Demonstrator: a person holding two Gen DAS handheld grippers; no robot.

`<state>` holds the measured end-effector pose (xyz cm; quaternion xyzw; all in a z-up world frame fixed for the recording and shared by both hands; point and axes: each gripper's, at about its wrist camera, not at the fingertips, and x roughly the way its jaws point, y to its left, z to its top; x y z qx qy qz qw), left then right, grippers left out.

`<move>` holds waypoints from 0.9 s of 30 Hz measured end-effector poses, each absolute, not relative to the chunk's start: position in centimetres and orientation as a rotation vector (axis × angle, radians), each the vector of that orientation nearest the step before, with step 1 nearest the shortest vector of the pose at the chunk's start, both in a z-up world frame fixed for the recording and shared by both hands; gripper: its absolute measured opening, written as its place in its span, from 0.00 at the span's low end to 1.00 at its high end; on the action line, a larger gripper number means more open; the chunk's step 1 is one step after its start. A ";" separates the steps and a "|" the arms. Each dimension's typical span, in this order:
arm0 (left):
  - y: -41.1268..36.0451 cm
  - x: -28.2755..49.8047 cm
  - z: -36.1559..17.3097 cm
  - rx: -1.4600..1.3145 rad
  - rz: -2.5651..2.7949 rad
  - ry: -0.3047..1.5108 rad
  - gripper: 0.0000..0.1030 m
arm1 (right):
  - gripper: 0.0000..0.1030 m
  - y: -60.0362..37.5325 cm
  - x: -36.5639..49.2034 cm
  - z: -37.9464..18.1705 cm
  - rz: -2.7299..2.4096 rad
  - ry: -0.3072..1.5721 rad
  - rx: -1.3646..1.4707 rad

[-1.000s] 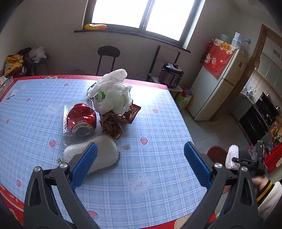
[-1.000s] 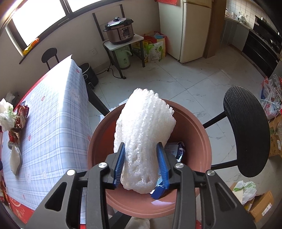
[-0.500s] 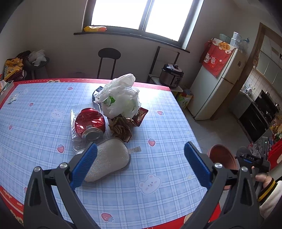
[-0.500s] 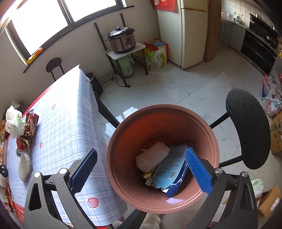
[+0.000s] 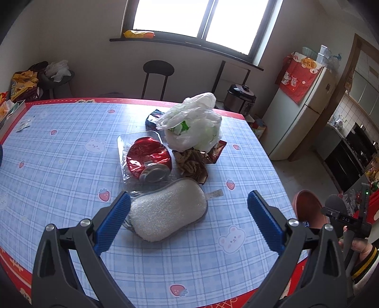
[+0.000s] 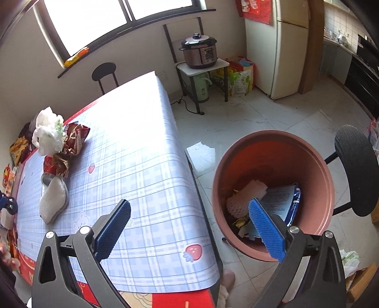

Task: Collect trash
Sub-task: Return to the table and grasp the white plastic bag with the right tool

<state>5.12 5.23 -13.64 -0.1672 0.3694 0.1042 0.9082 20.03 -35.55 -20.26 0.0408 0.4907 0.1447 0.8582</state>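
Dropped from the right gripper [image 6: 189,231], foam netting [image 6: 245,195] lies in the bin [image 6: 272,151]; both grippers' fingers gape wide, holding nothing.

Dark pressure cooker [image 6: 200,51] on a small white-topped stand [image 6: 203,64] against the far wall, cream refrigerator [image 6: 276,47] to its right, round black stool [image 5: 158,68] beneath the bright window [image 5: 189,19], black round-seated chair [image 6: 356,173] at the near right, pale marbled floor tiles [image 6: 260,113].
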 end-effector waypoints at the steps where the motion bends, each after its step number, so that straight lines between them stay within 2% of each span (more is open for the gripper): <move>1: 6.2 4.8 -13.7 -0.351 0.227 0.761 0.94 | 0.95 -34.7 20.0 -20.0 0.331 1.022 0.083; 16: 17.7 3.3 -14.0 -0.400 0.329 0.746 0.94 | 0.95 -10.7 24.0 -13.1 0.775 0.795 -0.243; 22: 20.5 2.9 -14.4 -0.424 0.343 0.743 0.94 | 0.95 -1.2 26.1 -13.6 0.817 0.740 -0.361; 27: 21.6 1.8 -15.1 -0.435 0.357 0.757 0.94 | 0.95 5.0 26.7 -15.6 0.833 0.726 -0.587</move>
